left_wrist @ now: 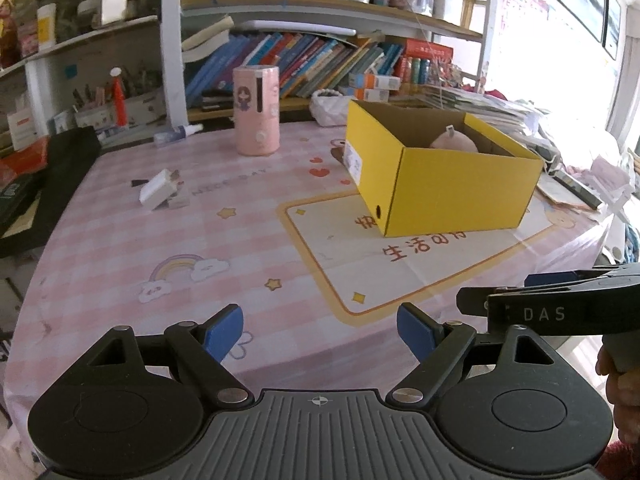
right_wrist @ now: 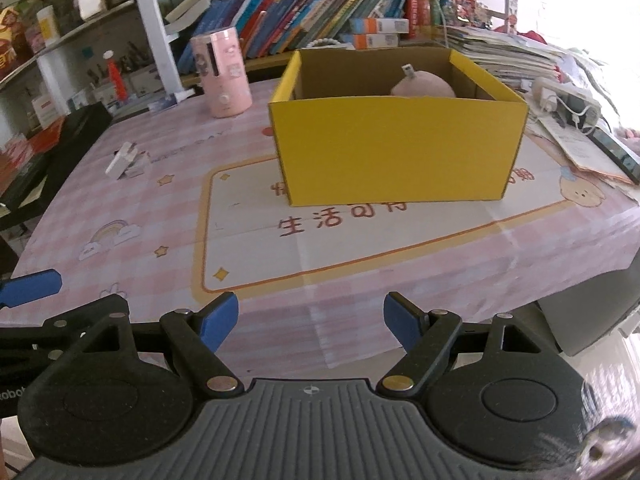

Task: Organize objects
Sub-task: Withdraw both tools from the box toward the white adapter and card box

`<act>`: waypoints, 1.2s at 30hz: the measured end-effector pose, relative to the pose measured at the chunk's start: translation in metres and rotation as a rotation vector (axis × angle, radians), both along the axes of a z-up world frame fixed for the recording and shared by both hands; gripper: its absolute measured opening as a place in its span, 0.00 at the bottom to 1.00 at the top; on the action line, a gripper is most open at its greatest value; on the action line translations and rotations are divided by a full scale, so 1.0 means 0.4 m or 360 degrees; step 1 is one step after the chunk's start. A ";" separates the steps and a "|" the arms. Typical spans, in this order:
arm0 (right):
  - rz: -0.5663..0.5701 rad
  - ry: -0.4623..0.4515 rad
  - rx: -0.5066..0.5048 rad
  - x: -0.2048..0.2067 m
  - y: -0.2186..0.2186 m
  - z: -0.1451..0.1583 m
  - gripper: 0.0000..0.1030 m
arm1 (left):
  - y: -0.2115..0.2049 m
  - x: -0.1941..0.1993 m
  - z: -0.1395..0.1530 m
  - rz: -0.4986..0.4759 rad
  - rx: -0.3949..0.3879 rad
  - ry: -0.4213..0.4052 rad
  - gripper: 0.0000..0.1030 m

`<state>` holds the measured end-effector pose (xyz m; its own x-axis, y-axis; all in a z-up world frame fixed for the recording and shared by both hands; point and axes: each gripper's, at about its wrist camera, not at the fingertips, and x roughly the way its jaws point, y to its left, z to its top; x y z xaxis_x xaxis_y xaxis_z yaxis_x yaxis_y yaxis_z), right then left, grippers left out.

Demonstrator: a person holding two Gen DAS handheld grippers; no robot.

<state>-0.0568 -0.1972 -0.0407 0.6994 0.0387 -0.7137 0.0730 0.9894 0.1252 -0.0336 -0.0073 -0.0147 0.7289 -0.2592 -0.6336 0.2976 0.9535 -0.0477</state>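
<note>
An open yellow cardboard box [left_wrist: 460, 184] [right_wrist: 396, 148] stands on the pink checked tablecloth [left_wrist: 180, 248] [right_wrist: 360, 292], with a round pink object [left_wrist: 454, 142] [right_wrist: 424, 86] lying inside. Left of the box stands a tall pink cylinder with a cartoon girl [left_wrist: 257, 110] [right_wrist: 224, 78]. A small white plug-like block [left_wrist: 162, 189] [right_wrist: 125, 159] lies on the cloth further left. My left gripper [left_wrist: 320, 334] hovers open and empty over the near edge of the table. My right gripper [right_wrist: 311, 324] is open too, empty, facing the box's long side.
Shelves crammed with books [left_wrist: 304, 60] [right_wrist: 296, 12] line the back. A stack of papers and a power strip [right_wrist: 560, 96] sit right of the box. A black case [left_wrist: 52, 184] [right_wrist: 60, 148] lies along the left edge. The right gripper's body [left_wrist: 560, 308] shows beside the left one.
</note>
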 end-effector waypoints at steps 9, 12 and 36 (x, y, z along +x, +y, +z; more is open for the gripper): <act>0.0033 -0.0025 -0.0008 -0.004 0.027 0.011 0.77 | 0.024 -0.011 0.010 0.0024 -0.0003 -0.0032 0.84; 0.0030 -0.0031 -0.0010 -0.004 0.033 0.013 0.77 | 0.026 -0.014 0.012 0.0022 -0.0005 -0.0042 0.84; 0.0092 -0.0086 -0.0057 -0.003 0.103 0.035 0.77 | 0.095 -0.026 0.023 0.0064 -0.0031 -0.0100 0.84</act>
